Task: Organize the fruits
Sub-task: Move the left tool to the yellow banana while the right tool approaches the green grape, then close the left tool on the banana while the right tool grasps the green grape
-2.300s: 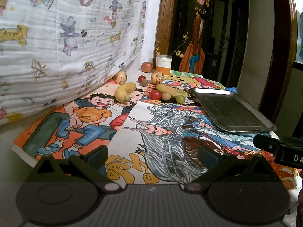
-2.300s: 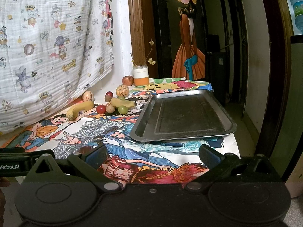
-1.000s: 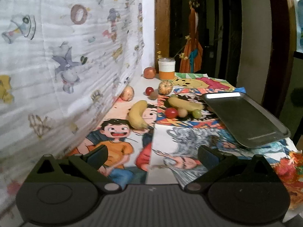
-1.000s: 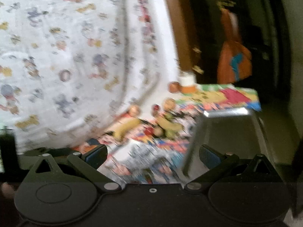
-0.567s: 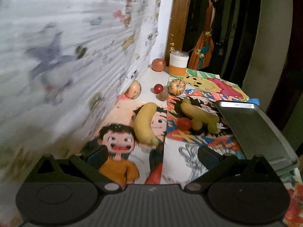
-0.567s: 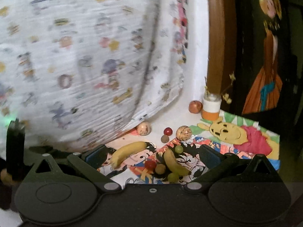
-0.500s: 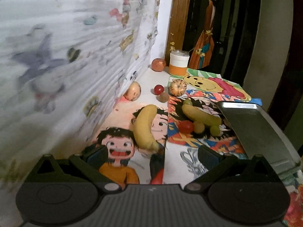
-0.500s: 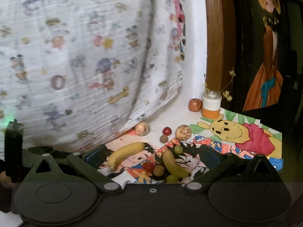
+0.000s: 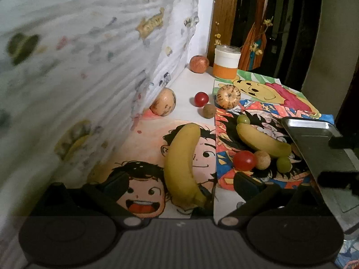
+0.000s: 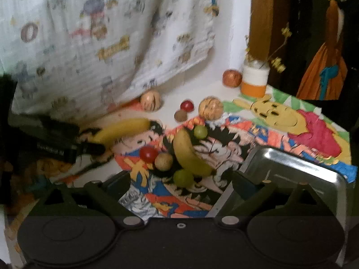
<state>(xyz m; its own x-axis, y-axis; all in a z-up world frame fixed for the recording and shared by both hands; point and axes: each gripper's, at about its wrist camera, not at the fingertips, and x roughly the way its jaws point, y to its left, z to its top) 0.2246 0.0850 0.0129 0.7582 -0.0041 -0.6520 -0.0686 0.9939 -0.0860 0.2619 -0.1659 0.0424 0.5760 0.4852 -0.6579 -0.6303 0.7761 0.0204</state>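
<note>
Between the wide-open jaws of the left gripper (image 9: 178, 185) the lower end of a large banana (image 9: 182, 163) is framed but not touched, while the closing, still wide jaws of the right gripper (image 10: 180, 185) are seen around a green grape (image 10: 183, 177), below a smaller banana (image 10: 189, 154) beside the metal tray (image 10: 298, 172).

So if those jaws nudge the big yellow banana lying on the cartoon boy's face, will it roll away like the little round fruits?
Probably not. The banana is long and curved and lies flat on the poster, so a nudge would more likely make it slide or swivel than roll. Its smooth skin might slip between the jaws. The cherry tomato nearby looks round, so it seems likelier to roll.
</note>
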